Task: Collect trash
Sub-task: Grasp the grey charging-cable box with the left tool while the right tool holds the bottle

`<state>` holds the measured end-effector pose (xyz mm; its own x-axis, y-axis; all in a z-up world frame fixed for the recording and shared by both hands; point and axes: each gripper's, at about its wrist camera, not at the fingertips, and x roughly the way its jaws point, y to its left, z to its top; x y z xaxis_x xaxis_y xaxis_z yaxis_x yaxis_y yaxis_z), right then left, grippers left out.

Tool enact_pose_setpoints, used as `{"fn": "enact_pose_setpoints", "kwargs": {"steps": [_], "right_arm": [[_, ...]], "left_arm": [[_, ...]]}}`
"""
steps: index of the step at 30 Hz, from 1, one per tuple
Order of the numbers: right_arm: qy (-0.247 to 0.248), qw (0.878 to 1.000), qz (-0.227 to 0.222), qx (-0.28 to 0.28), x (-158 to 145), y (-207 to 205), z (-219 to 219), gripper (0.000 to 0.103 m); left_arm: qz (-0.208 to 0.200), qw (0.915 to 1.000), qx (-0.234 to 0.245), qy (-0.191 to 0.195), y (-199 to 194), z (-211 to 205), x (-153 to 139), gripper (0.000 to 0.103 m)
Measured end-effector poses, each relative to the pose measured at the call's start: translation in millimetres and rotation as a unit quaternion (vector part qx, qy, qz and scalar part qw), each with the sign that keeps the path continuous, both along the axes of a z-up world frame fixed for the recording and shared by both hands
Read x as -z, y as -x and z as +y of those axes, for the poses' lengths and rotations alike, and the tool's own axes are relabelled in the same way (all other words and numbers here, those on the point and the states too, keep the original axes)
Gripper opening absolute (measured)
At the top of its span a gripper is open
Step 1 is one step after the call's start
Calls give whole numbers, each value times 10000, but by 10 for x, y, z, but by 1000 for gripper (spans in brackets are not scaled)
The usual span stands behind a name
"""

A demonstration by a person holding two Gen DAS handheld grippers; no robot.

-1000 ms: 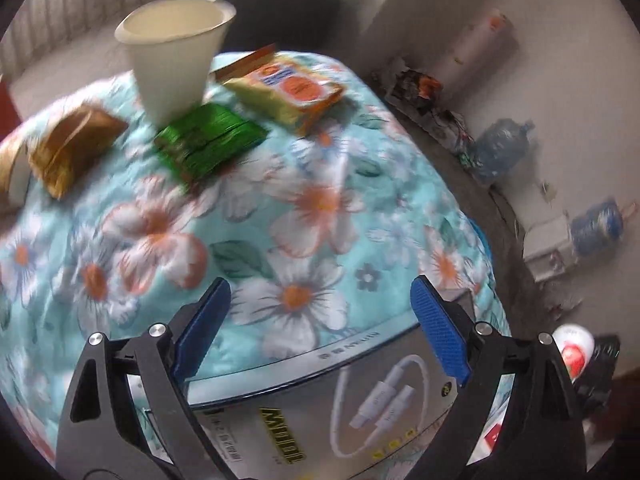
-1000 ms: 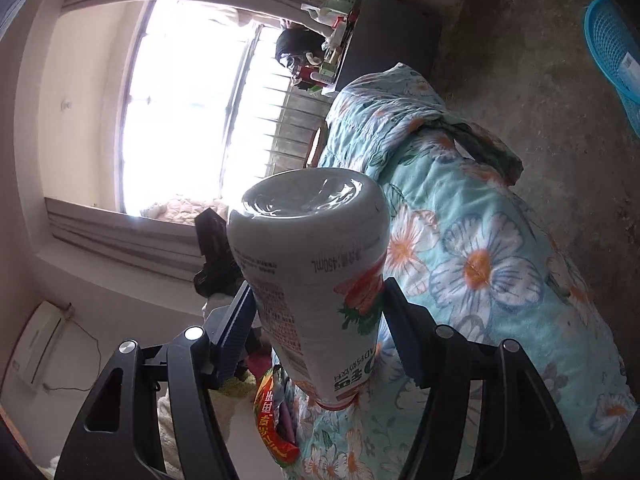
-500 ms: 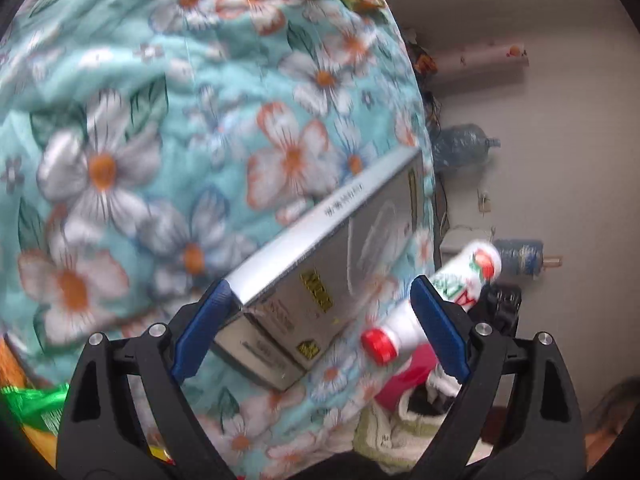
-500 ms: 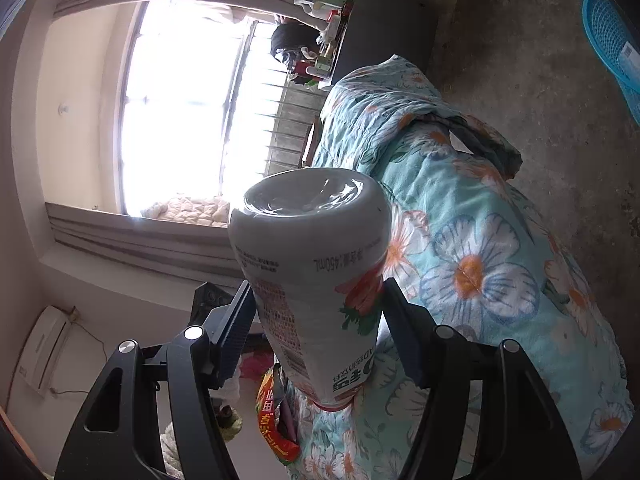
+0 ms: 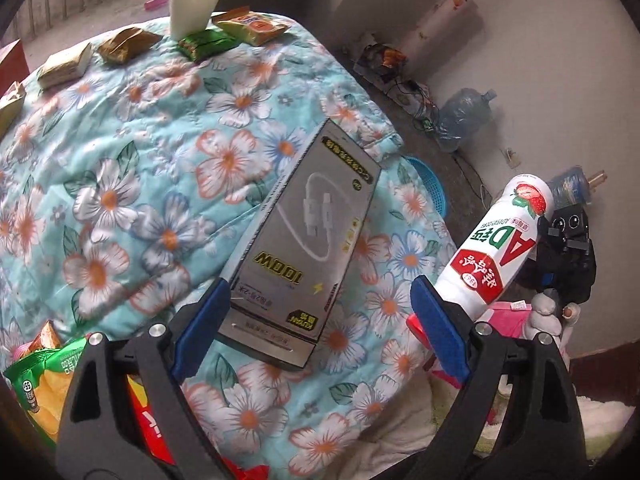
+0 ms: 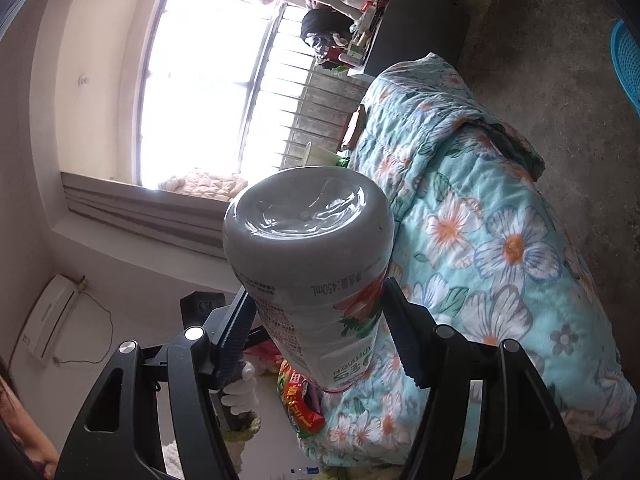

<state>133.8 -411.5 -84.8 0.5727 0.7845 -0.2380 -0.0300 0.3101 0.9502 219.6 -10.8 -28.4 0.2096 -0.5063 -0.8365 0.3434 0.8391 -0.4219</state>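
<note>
My left gripper (image 5: 320, 286) hangs open over a floral quilt (image 5: 140, 152). A grey cable box (image 5: 308, 236) lies flat on the quilt, its near end between my spread fingers without touching them. My right gripper (image 6: 316, 292) is shut on a white strawberry-drink bottle (image 6: 312, 264), held bottom-forward with its red cap toward me. The same bottle (image 5: 500, 248) shows at the right of the left wrist view, tilted beside the bed's edge. At the quilt's far end are a paper cup (image 5: 195, 4), a green wrapper (image 5: 206, 43) and an orange snack packet (image 5: 250, 26).
Brown packets (image 5: 128, 43) lie at the far left of the quilt. A green chip bag (image 5: 44, 372) and a red wrapper sit under my left finger. A blue basket (image 5: 430, 184) stands on the floor past the bed, with water jugs (image 5: 464, 116) by the wall.
The left gripper has pulled back and up from the box, so the whole box and the far snacks show. The right gripper has risen a little with the bottle.
</note>
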Motion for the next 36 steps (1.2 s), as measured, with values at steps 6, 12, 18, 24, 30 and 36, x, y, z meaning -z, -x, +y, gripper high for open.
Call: {"fn": "enact_pose_setpoints", "kwargs": {"steps": [6, 12, 18, 24, 30, 36], "right_arm": [[395, 9941, 477, -890, -16, 204, -27, 62], [1423, 9807, 1078, -797, 309, -31, -2, 63], [1954, 9743, 939, -618, 389, -259, 311, 63], [1919, 9775, 830, -285, 386, -213, 310, 63], [1612, 9832, 841, -147, 404, -165, 140, 63], [1486, 9851, 845, -188, 436, -183, 108, 63]], "left_arm": [[-279, 9994, 192, -72, 130, -59, 11, 87], [-661, 9970, 86, -386, 118, -135, 66, 87], [-1163, 9872, 443, -999, -4, -506, 52, 87], [-1270, 9748, 828, -1636, -308, -927, 245, 87], [-1133, 9660, 990, -2104, -567, -1171, 461, 87], [-943, 9660, 1039, -2170, -684, -1255, 568, 87]]}}
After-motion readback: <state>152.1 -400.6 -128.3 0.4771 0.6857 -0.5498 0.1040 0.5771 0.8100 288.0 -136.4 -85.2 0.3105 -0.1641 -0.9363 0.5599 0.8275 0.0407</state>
